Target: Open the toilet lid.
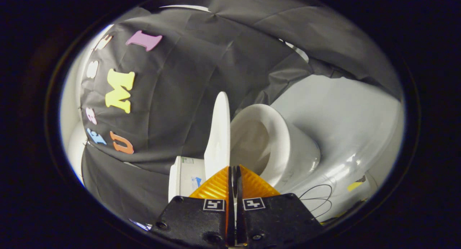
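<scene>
Toilet lid (219,134) stands raised, seen edge-on as a thin white blade rising just ahead of the gripper (234,168), leaning slightly away from the bowl and toward the tank side. Its lower end drops to the fingertips, a little to the left of them; whether it touches them I cannot tell. The gripper's two fingers are pressed together, with only a narrow dark slit between them and nothing pinched in that slit. Just to the right of the lid, and beyond the fingers, lies the toilet bowl (288,148), white, its oval rim turned toward the lid and its hollow in shade. The whole view is rolled over, so the bowl appears tipped on its side. To the left of the lid's foot, just beside the left finger, sits the white tank (187,177) with a small pale label and a blue mark on it. Behind the lid and tank hangs the black cloth wall (187,69), creased and folded. On the far side of the bowl spreads a glossy white floor (345,123), catching bright reflections; a thin dark wire (318,198) loops across it near the right finger, and a small yellow scrap (355,185) lies just past that.
</scene>
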{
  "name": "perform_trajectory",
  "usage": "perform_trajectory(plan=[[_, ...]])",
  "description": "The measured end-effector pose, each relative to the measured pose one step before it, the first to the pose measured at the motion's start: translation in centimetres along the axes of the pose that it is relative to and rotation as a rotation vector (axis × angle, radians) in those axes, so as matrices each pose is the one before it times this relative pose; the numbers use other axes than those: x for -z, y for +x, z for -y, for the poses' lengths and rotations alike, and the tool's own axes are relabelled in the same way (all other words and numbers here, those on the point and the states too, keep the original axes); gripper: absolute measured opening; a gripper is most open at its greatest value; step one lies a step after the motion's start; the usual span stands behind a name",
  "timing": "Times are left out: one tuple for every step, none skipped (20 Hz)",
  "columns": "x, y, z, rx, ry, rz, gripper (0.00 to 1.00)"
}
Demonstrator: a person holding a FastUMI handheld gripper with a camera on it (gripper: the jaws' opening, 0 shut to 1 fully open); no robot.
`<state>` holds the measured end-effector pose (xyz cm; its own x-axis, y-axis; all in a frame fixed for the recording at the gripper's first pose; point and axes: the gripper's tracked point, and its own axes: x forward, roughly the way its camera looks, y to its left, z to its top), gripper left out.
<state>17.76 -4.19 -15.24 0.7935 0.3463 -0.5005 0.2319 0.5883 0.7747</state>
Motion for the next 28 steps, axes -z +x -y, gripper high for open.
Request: perform_trajectory(plan=[[0.218,-0.139,-0.86,-0.00144,-0.0138,-0.00198,0.05],[-0.027,-0.177,-0.777,-0.004,-0.01307,-0.00024,0.05],[-0.014,-0.094,-0.718,-0.00259,-0.01243,0.0001,0.05],[-0.007,-0.235,-0.585,-0.00132,-0.01231,-0.00102,0.05],[-0.042,-0.108,-0.668,0.00036,-0.01501,0.00056,0.05],[0.098,-0.211,-0.468,0.00441,-0.01878,-0.00312,0.05],[0.062,-0.052,-0.534,0.00563,-0.02013,-0.00114,0.06],[0.071,-0.228,-0.557,0.0039,-0.01926,-0.00031,0.06],[-0.164,-0.04,-0.612,0.0024,-0.01427,0.00121,0.06],[0.067,-0.283,-0.728,0.00185,-0.01056,0.00019,0.06],[-0.102,-0.102,-0.64,0.00626,-0.01373,0.00067,0.06],[-0.026,-0.094,-0.398,0.0097,-0.00906,0.00228,0.06],[-0.102,0.049,-0.456,0.00991,-0.01365,0.00003,0.06],[0.047,0.224,-0.319,0.00697,-0.01338,0.00012,0.06],[0.054,0.122,-0.244,0.00478,-0.01022,0.00015,0.06],[0.064,-0.098,-0.35,0.0039,-0.00715,0.00112,0.06],[-0.11,0.07,-0.432,0.00127,-0.0102,0.00099,0.06],[0.14,-0.213,-0.295,0.00214,-0.01393,-0.00036,0.06],[0.06,-0.08,-0.47,0.00134,-0.01483,-0.0008,0.06],[0.034,-0.24,-0.522,0.00267,-0.01415,-0.00121,0.06],[-0.165,-0.047,-0.448,0.00086,-0.0122,-0.00079,0.06],[-0.072,-0.071,-0.315,0.00299,-0.01141,-0.00095,0.06],[-0.136,-0.107,-0.194,0.00096,-0.00839,0.00048,0.06],[0.091,-0.098,-0.403,0.00176,-0.01385,-0.00097,0.06],[-0.076,0.008,-0.623,0.00057,-0.01391,-0.00086,0.06],[0.086,-0.109,-0.814,0.0011,-0.01893,-0.00399,0.06],[-0.108,-0.034,-0.453,0.0038,-0.01672,-0.00117,0.07],[-0.05,0.008,-0.621,0.00598,-0.01684,-0.00209,0.07]])
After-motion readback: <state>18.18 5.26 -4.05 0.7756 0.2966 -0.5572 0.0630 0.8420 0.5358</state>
